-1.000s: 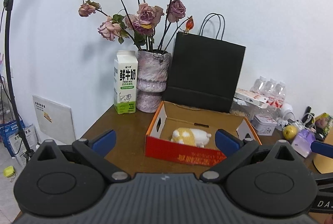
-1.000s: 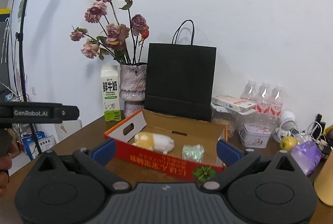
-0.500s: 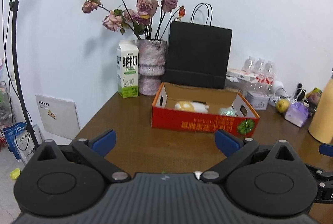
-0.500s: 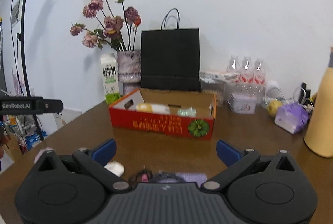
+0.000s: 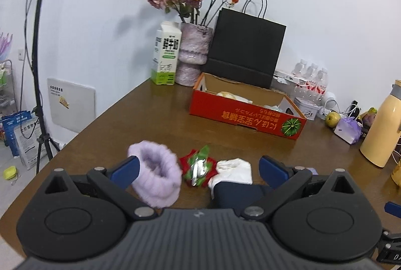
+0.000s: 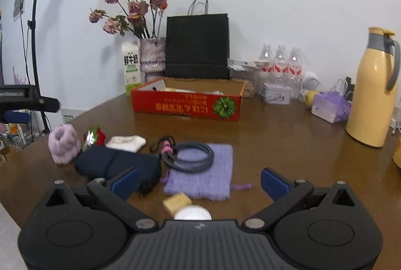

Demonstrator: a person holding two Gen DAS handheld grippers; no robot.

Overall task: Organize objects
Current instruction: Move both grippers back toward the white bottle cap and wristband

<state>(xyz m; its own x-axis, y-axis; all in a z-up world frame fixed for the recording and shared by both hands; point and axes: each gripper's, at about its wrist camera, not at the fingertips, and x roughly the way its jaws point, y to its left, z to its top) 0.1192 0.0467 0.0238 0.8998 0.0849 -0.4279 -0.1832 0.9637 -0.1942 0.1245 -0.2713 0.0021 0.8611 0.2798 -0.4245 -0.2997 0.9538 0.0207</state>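
A red cardboard box [image 5: 245, 112] [image 6: 185, 104] holding a yellow-white item and a pale wrapped item sits mid-table. Near the front edge lie a fluffy lilac scrunchie [image 5: 156, 179] [image 6: 64, 144], a red-green foil bow [image 5: 198, 167] [image 6: 94, 136], a white cloth [image 5: 233, 169] [image 6: 125, 142], a dark navy pouch [image 5: 238, 194] [image 6: 117, 164], a coiled grey cable [image 6: 188, 156] on a purple knitted cloth [image 6: 203, 174], a tan block [image 6: 176, 202] and a white round lid [image 6: 192, 213]. My left gripper [image 5: 198, 169] is open above the bow. My right gripper [image 6: 199, 182] is open above the purple cloth.
At the back stand a milk carton [image 5: 166, 54], a vase of dried roses [image 5: 194, 54], a black paper bag [image 5: 245, 49], water bottles [image 6: 280, 64], a tin [image 6: 275, 93], a yellow fruit [image 6: 310, 97], a purple packet [image 6: 330, 107] and a yellow thermos [image 6: 373, 87].
Both grippers have pulled back from the box toward the table's front edge and tilted down, bringing the small items near the edge into view. Both stay open and empty.
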